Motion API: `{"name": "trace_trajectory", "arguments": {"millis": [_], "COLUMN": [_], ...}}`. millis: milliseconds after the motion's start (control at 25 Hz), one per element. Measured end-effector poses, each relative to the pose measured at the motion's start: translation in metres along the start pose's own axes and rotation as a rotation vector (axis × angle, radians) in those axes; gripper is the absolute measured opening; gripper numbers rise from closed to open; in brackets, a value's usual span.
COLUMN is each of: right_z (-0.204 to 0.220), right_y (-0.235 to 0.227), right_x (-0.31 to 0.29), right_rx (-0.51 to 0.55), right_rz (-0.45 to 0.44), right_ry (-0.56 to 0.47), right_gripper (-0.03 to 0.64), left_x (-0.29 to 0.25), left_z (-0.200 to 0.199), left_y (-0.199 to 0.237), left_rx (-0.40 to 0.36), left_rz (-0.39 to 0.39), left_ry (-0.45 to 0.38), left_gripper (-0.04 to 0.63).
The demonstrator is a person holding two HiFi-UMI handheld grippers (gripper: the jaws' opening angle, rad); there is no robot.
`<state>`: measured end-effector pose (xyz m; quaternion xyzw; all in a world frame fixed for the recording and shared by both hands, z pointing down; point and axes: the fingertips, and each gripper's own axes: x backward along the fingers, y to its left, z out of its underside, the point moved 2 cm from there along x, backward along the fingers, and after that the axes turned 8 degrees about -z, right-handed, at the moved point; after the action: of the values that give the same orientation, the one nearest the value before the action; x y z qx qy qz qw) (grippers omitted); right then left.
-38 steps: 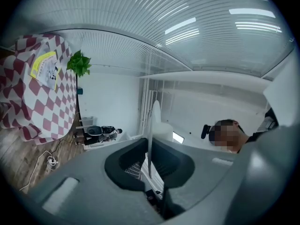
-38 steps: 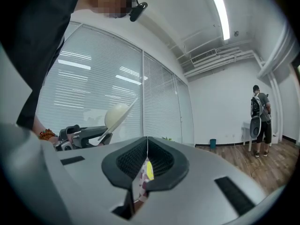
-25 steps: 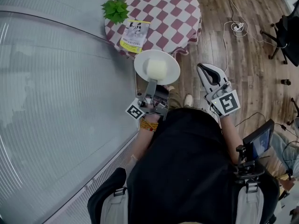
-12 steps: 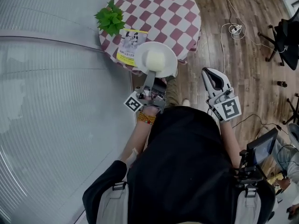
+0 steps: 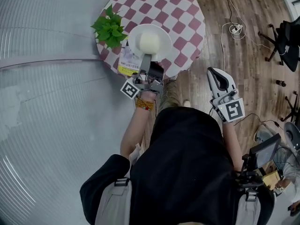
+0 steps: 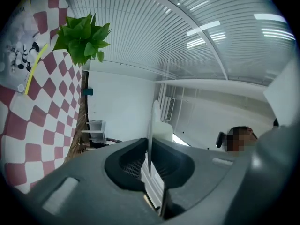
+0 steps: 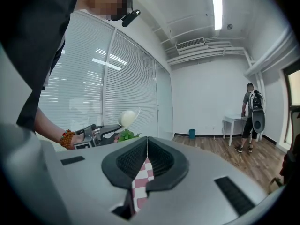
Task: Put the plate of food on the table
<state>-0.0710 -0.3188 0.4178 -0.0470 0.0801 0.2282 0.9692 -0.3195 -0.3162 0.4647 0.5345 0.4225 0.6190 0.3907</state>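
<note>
Now: left gripper (image 5: 146, 56) clamps the plate of food (image 5: 134, 37) by its rim above the table (image 5: 183, 17), apparently not yet set down; right gripper (image 5: 217, 74) pinched closed, empty.

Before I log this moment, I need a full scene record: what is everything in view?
table: one, round, red-and-white checked cloth, ahead.
plant: one, green, table's left edge.
booklet: one, yellow and white, table's near edge beside plant.
plate: one, white, held over table's near side.
food: one mound, pale, on the plate.
cable: one, white, right of the table.
chair: one, black, far right.
left tongs: one, grey, shut on the plate's rim.
right tongs: one, white and black, shut and empty, right of the table.
</note>
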Motion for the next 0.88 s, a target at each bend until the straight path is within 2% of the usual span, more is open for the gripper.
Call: {"name": "trace_trajectory", "arguments": {"millis": [240, 360, 560, 720, 880], "right_z": [-0.001, 0.006, 0.014, 0.011, 0.026], "right_y": [-0.026, -0.036, -0.047, -0.054, -0.056], "right_x": [-0.022, -0.028, -0.022, -0.016, -0.015], "right_rx": [-0.011, -0.025, -0.052, -0.098, -0.112], "right_rz": [0.048, 0.073, 0.117, 0.151, 0.166], "right_ry": [0.042, 0.071, 0.103, 0.109, 0.145], "right_gripper": [0.014, 0.014, 0.014, 0.014, 0.014], "left_x": [-0.071, -0.099, -0.14, -0.175, -0.204], "left_z": [-0.047, -0.068, -0.092, -0.101, -0.112], "left_y": [0.03, 0.052, 0.085, 0.112, 0.153], "left_rx": [0.005, 0.012, 0.044, 0.039, 0.01], "left_rz": [0.012, -0.018, -0.053, -0.098, -0.184], "left_ry": [-0.048, -0.066, -0.142, -0.172, -0.17], "left_gripper": [0.034, 0.032, 0.034, 0.034, 0.033]}}
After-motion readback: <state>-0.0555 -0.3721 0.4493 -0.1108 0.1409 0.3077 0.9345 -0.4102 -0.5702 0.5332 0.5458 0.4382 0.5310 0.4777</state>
